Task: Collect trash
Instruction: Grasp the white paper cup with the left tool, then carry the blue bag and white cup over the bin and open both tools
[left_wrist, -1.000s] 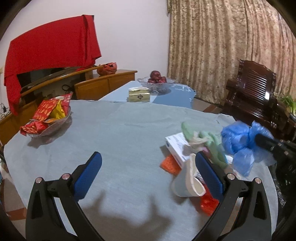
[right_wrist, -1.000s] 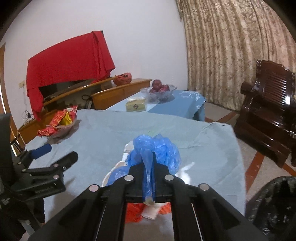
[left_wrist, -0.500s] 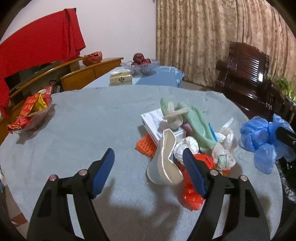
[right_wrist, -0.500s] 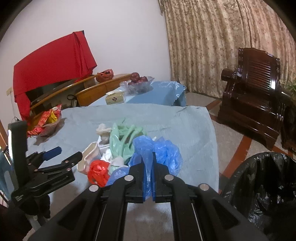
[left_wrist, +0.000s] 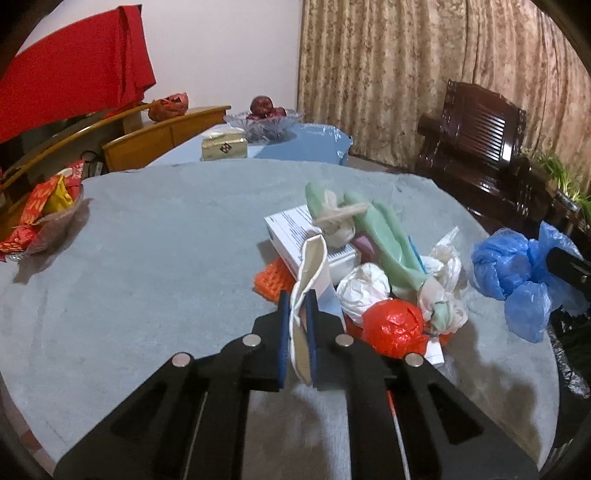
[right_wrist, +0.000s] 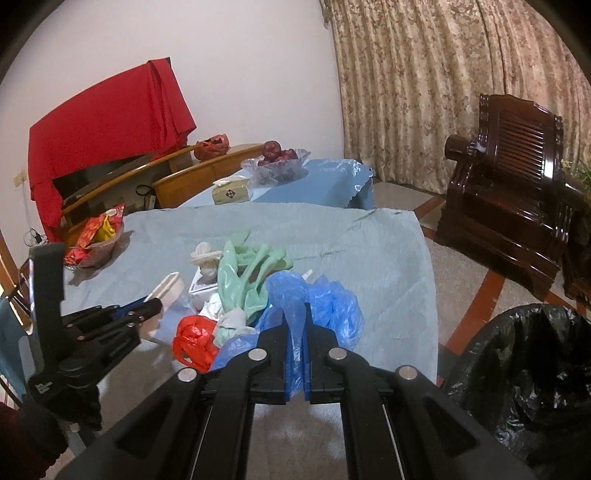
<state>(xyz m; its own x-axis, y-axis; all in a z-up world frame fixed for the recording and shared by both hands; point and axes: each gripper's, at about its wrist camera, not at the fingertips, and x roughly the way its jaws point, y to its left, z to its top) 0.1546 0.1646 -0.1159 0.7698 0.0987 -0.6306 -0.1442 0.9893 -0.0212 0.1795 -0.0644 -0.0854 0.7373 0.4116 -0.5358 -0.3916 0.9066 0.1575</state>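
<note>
The left gripper (left_wrist: 295, 314) had just closed its jaws onto the flattened paper cup (left_wrist: 308, 273), which stood pinched between the blue pads at lower centre of the left wrist view. The right gripper (right_wrist: 295, 328) was clamped tight on the blue bag (right_wrist: 314, 299), lower centre of the right wrist view. The remaining trash lay heaped on the counter (left_wrist: 166, 240) just right of the cup: a white box (left_wrist: 295, 236), green gloves (left_wrist: 384, 236), white wads (left_wrist: 364, 286) and a red bag (left_wrist: 393, 326). The bin (right_wrist: 532, 369), lined in black, stood at lower right of the right wrist view, beyond the counter edge.

Risks noted: the cup was held by a thin crushed wall and could slip or tear free when lifted. It touched the box and an orange net (left_wrist: 269, 282); lifting could drag these along. The blue bag hung loose and bulky; part could snag the heap or miss the bin rim.
</note>
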